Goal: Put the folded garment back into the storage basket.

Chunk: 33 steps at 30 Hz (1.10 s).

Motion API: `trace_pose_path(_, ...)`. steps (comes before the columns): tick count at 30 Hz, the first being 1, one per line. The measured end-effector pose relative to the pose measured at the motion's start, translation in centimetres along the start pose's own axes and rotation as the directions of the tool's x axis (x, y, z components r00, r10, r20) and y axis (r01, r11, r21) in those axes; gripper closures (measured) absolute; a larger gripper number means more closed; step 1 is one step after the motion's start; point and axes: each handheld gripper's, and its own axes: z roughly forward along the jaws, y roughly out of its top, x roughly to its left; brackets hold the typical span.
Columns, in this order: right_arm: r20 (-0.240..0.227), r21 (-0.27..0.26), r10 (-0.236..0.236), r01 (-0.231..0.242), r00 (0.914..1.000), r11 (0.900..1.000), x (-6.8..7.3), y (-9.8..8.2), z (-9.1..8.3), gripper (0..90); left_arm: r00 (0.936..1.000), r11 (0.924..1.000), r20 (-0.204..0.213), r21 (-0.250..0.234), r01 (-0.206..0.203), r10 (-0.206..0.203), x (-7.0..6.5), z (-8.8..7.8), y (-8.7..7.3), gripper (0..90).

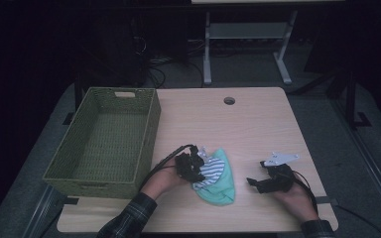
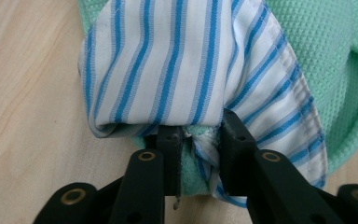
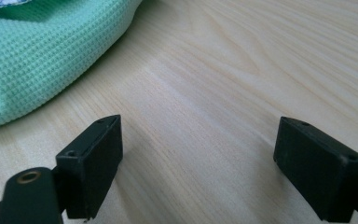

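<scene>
From the high view, a pale wood-grain tabletop [image 1: 248, 124] with rounded corners and a round cable hole near its far edge carries a rectangular olive-green woven basket [image 1: 149, 130] along its left edge. Near the front edge, roughly midway across, lies a bundle of cloth — a mint-green waffle-knit cloth [image 1: 221, 191] with a white cloth striped in blue [image 1: 212, 167] folded on top. The left gripper [image 1: 194, 171], black and held in a hand with a plaid sleeve, sits at the bundle's left side, touching it. The right gripper [image 1: 254, 182], topped by a grey three-cornered plate, rests near the front right corner, apart from the cloth.

In the left gripper view, the two black jaws stand close together and pinch a bunched fold of the striped cloth [image 2: 177, 70] — smooth woven fabric with stitched hems — and a bit of the green knit [image 2: 331, 56] shows between them. The left gripper [image 2: 199, 135] has its pads pressed into the fabric.

In the right gripper view, the blocky black jaws of the right gripper [image 3: 198, 144] are spread wide over bare wood, nothing between them; the green cloth's dimpled, rounded edge [image 3: 42, 56] lies at the upper left.
</scene>
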Motion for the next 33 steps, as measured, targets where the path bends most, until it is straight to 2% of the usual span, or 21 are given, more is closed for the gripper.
trace_pose_path(4,0.000,0.000,0.000,0.000,1.0000,1.000,0.0,0.0,0.0,15.3,0.9999,0.9999,0.006,0.004,0.013,-0.013,0.1,0.0,0.1,75.5)
trace_pose_path(8,0.002,0.002,0.004,-0.004,1.0000,1.000,0.0,0.0,0.0,14.7,0.9986,0.9992,0.036,-0.001,0.040,-0.040,0.4,-0.1,0.0,75.8)
trace_pose_path(14,0.004,0.003,0.008,-0.008,1.0000,1.000,0.0,0.0,0.0,14.6,0.9969,0.9987,0.062,-0.014,0.049,-0.048,0.5,-0.6,0.2,75.9)
trace_pose_path(25,0.007,0.003,0.012,-0.012,0.9999,1.000,0.0,0.0,0.0,14.0,0.9968,0.9959,0.061,-0.072,0.056,-0.051,0.4,-2.9,0.8,76.0)
trace_pose_path(33,0.008,0.004,0.013,-0.013,0.9999,1.000,0.0,0.0,0.0,13.7,0.9962,0.9899,0.059,-0.122,0.072,-0.065,0.6,-4.8,0.9,75.9)
